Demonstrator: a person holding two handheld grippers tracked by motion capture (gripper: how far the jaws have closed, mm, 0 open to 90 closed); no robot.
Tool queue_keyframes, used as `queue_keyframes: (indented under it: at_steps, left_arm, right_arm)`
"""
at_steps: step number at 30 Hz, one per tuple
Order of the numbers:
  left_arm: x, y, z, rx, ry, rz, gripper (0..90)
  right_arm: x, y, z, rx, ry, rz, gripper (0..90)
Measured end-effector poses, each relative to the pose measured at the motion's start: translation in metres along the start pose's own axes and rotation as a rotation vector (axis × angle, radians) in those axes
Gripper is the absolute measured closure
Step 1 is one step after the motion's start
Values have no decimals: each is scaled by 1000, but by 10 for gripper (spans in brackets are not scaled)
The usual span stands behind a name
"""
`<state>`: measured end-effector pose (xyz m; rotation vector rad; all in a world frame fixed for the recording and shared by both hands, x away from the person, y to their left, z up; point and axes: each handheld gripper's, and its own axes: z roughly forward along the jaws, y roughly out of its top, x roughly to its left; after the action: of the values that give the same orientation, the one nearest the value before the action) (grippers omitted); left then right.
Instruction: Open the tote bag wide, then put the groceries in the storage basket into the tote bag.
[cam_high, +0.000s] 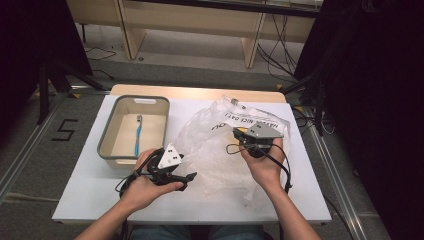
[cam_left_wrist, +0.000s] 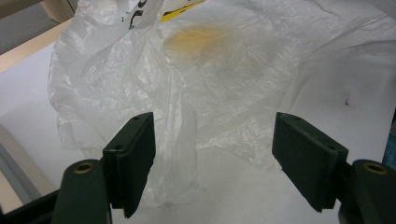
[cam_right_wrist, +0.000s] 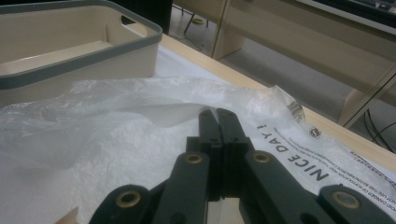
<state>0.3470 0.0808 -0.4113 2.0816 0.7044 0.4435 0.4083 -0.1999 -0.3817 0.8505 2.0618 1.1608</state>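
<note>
I see the bin (cam_high: 116, 150) left of the plastic bag (cam_high: 215, 145) on the table (cam_high: 90, 195), a toothbrush (cam_high: 138, 135) inside it.

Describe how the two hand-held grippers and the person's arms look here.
Both are black. The left hand-held gripper and right hand-held gripper each carry a grey three-cornered plate and trail a black cable. Flat dark rectangular pads, brass-coloured pivot rivets. Forearms bare, no sleeves in view.

The left gripper (cam_left_wrist: 212, 163) has its two black jaws wide apart at the bottom of the frame. Between and above them lies a crumpled white bag (cam_left_wrist: 201, 79), not pressed, with a yellow patch near the top centre.
</note>
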Motion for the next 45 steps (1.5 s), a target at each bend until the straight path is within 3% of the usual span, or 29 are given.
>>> queue_keyframes:
  at_steps: [14, 23, 35, 45]
  left_arm:
    - [6, 1, -2, -4, 37, -6, 296]
    - [8, -1, -2, -4, 28, -11, 296]
    - [11, -1, -3, -6, 48, -20, 293]
    - [14, 4, -13, -16, 35, -34, 281]
  right_arm:
    - [-1, -3, -2, -1, 0, 6, 900]
    - [-2, -2, -1, -4, -4, 14, 900]
    - [-2, -3, -1, 1, 0, 13, 900]
    - [-2, -3, -1, 8, 5, 21, 900]
